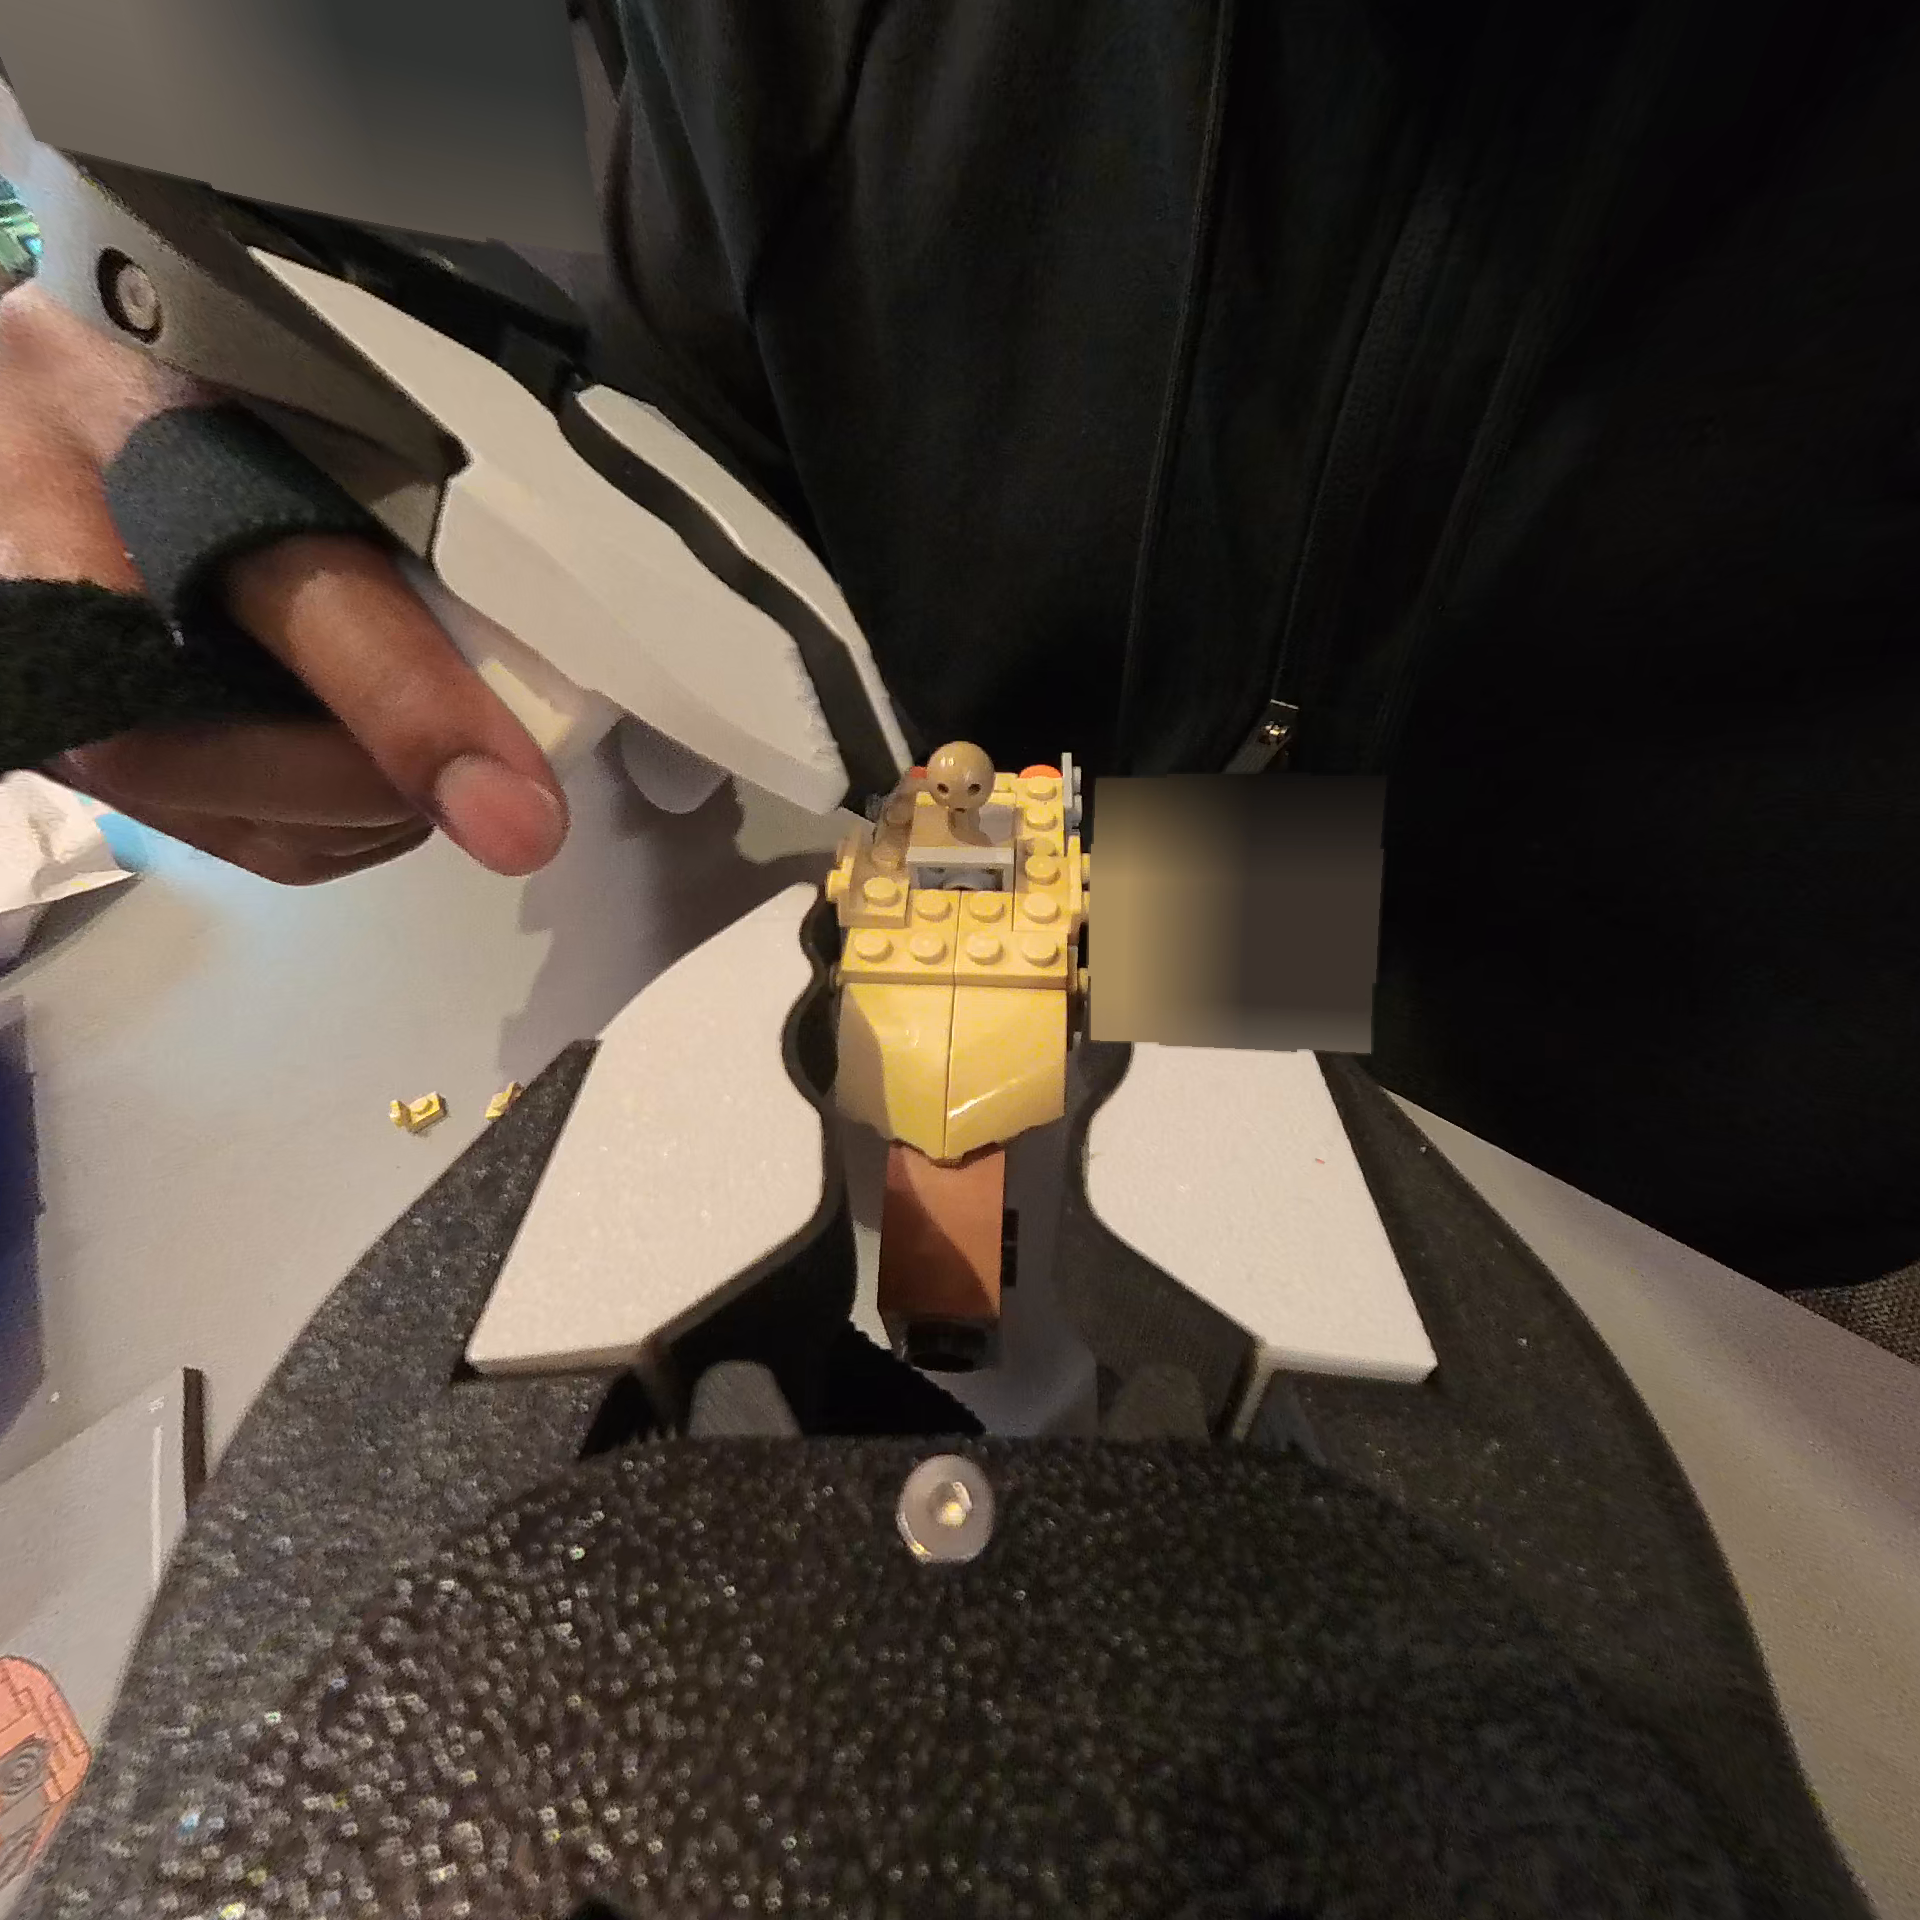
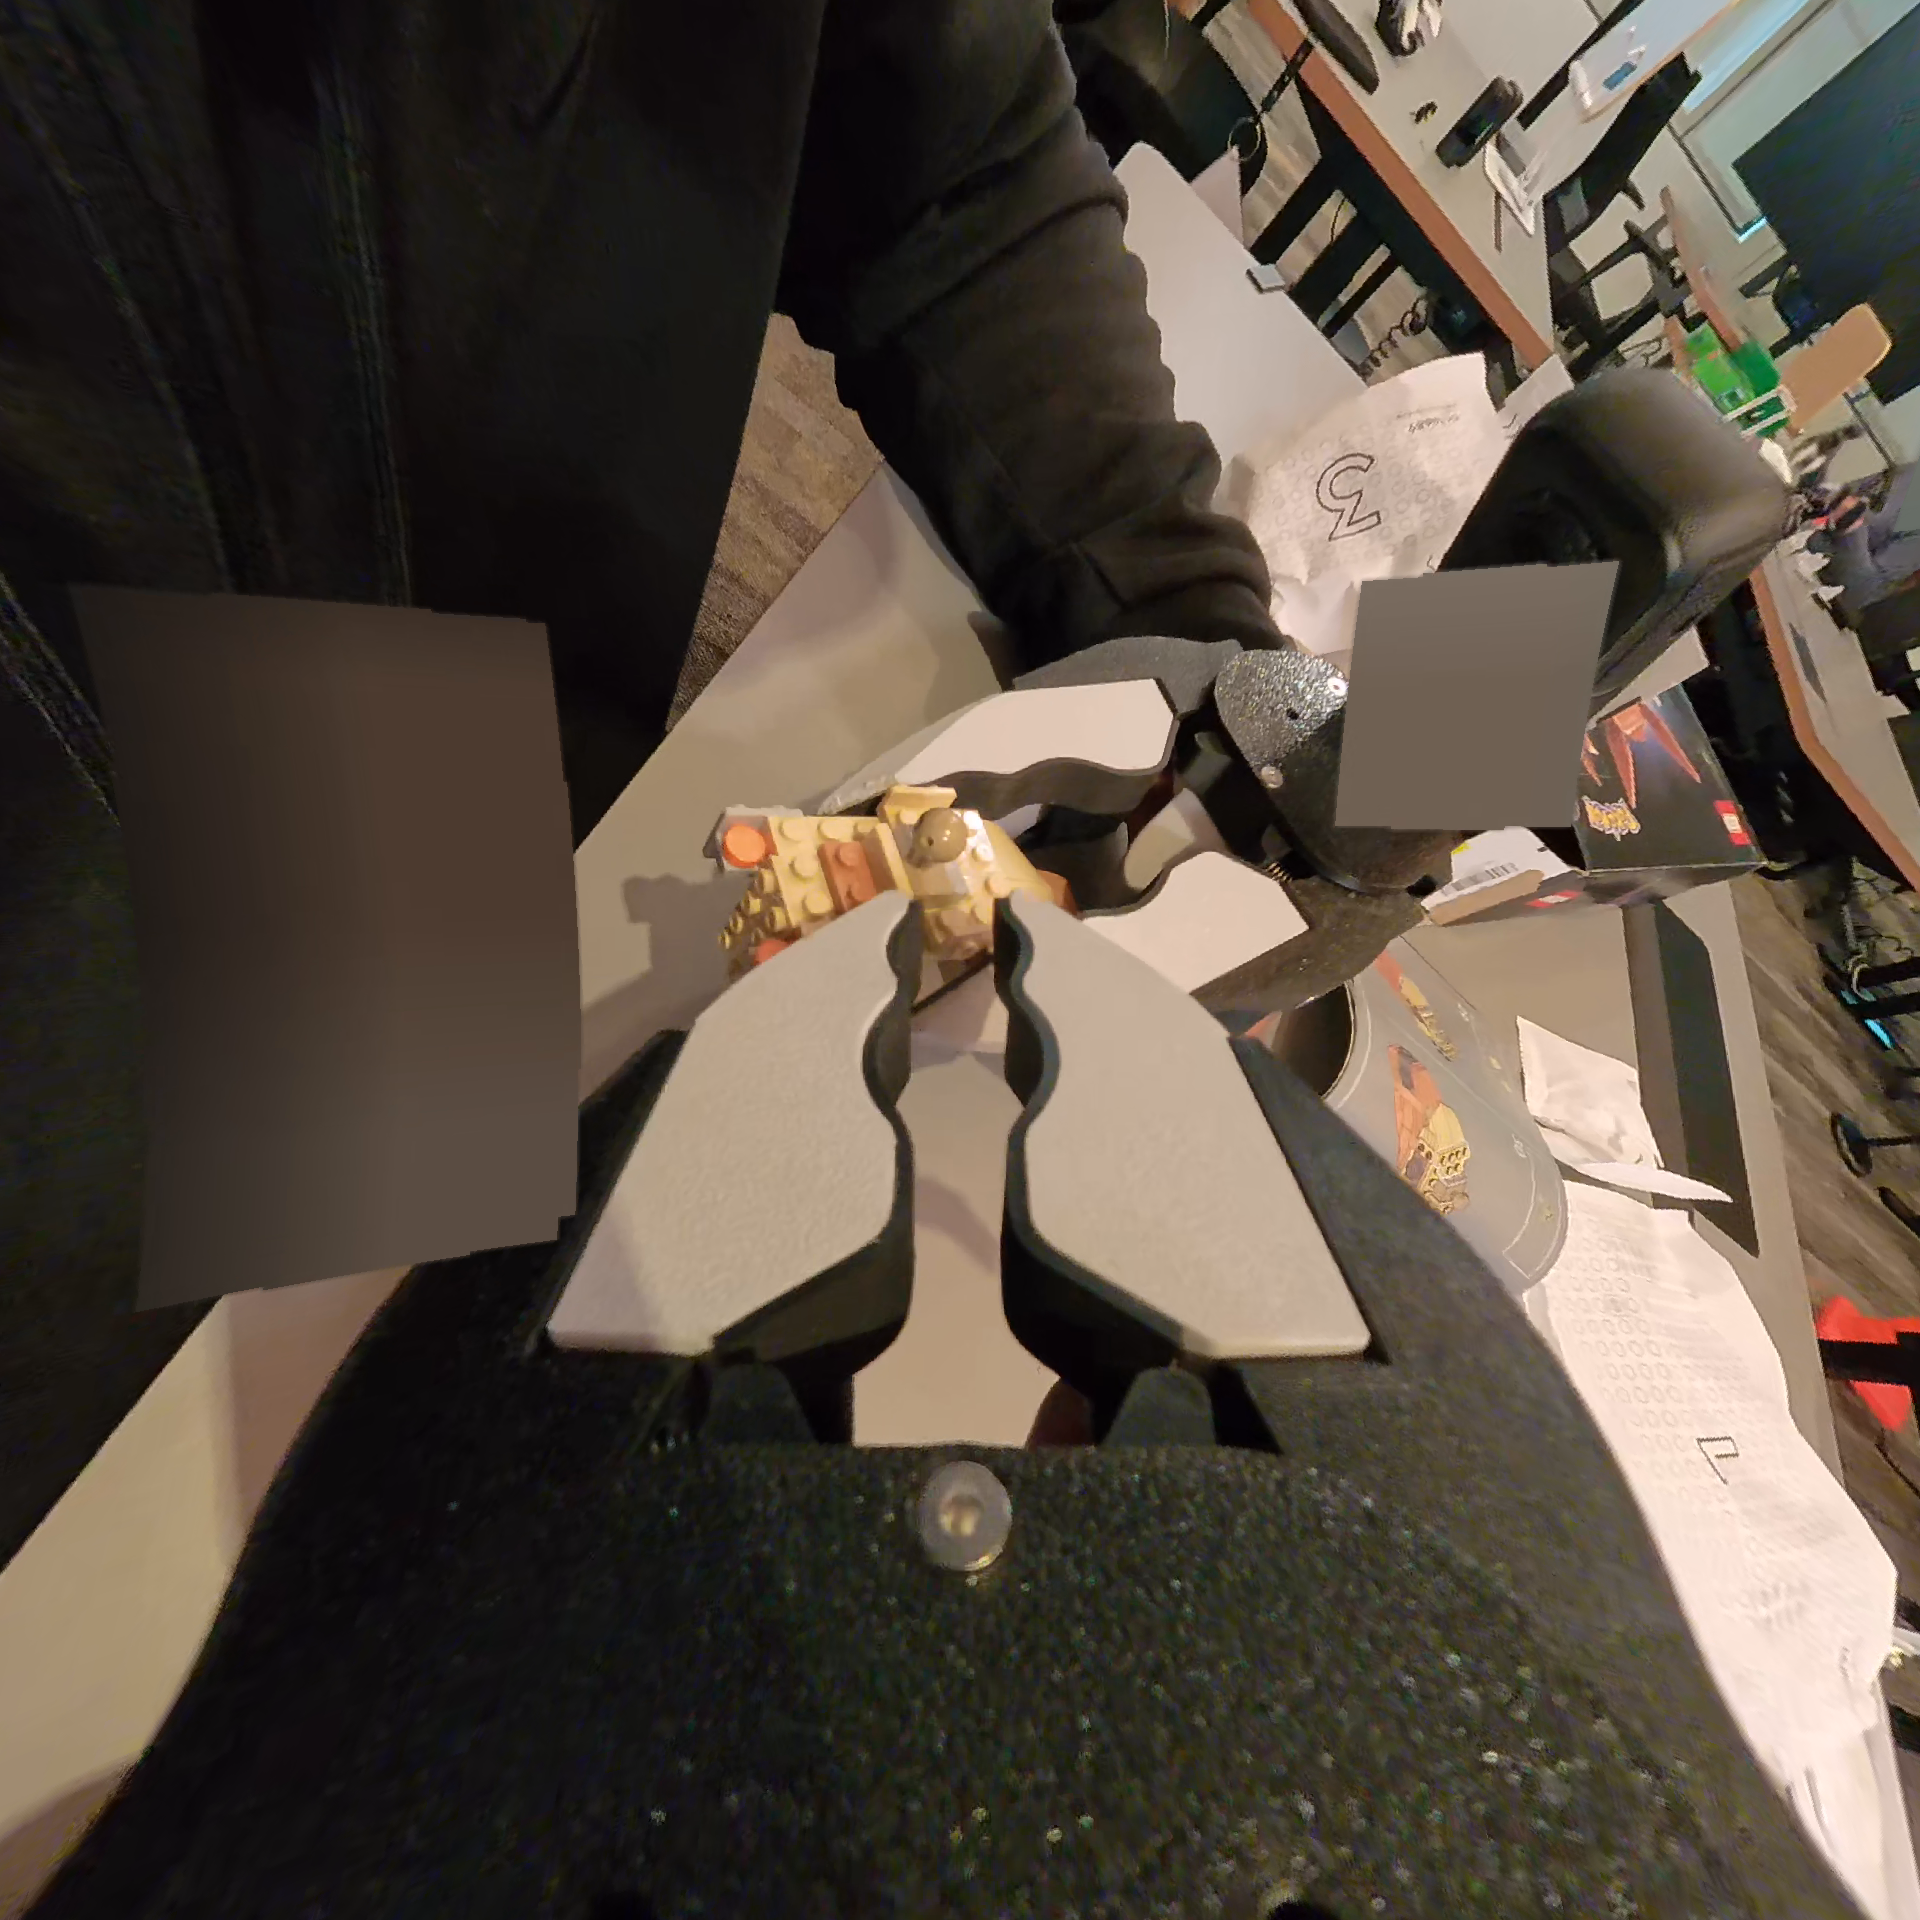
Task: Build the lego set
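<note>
A tan and yellow lego model (image 1: 956, 997) with a brown part below is clamped between the fingers of my left gripper (image 1: 956, 966), which is shut on it. A small tan figure (image 1: 958, 781) sits in the grey seat on top. My right gripper (image 1: 852, 810) comes in from the upper left, with its tips against the figure's side. In the right wrist view my right gripper (image 2: 954, 920) is nearly shut, with the figure (image 2: 943, 862) between its tips. The model (image 2: 821, 873) lies sideways there, held by the left gripper (image 2: 997, 831) from the right.
Two small loose tan pieces (image 1: 421, 1112) lie on the grey table (image 1: 260, 1018). The set's dark box (image 2: 1662, 821), a dark booklet (image 2: 1455, 1132) and white paper bags (image 2: 1704, 1403) lie to the right. A person in a black jacket (image 1: 1351, 416) is close behind the model. Only a small space, under 4 cm, lies between the two pairs of fingers.
</note>
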### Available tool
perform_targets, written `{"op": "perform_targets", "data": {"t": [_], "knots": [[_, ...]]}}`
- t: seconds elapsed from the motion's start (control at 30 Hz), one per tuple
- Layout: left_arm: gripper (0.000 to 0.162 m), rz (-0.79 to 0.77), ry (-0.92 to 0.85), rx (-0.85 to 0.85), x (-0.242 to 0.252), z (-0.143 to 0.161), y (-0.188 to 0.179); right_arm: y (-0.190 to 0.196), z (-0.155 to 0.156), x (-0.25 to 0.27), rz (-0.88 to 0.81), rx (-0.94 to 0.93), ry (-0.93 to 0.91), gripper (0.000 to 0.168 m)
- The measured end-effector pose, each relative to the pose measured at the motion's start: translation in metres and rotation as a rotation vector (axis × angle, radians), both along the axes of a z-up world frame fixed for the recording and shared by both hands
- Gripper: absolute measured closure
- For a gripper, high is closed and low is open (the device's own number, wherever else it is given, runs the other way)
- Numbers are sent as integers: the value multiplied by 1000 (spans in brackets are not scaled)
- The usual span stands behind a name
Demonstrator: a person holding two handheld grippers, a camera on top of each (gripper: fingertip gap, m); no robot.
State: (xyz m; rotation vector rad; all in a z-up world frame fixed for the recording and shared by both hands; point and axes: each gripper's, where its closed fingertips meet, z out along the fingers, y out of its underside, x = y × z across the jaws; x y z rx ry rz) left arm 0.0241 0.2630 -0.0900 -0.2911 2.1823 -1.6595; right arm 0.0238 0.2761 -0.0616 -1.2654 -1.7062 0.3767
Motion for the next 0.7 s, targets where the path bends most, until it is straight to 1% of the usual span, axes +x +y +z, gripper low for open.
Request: {"op": "perform_targets", "data": {"t": [0.37, 0.43, 0.7], "knots": [[118, -3, 2, 12, 0, -2, -1, 0, -8, -1, 5, 2, -59, 161], [118, -7, 1, 13, -1, -2, -2, 0, -12, -2, 9, 0, -85, 165], [118, -13, 5, 31, -1, -4, -3, -2, -14, -2, -3, -26, -126, 165]]}}
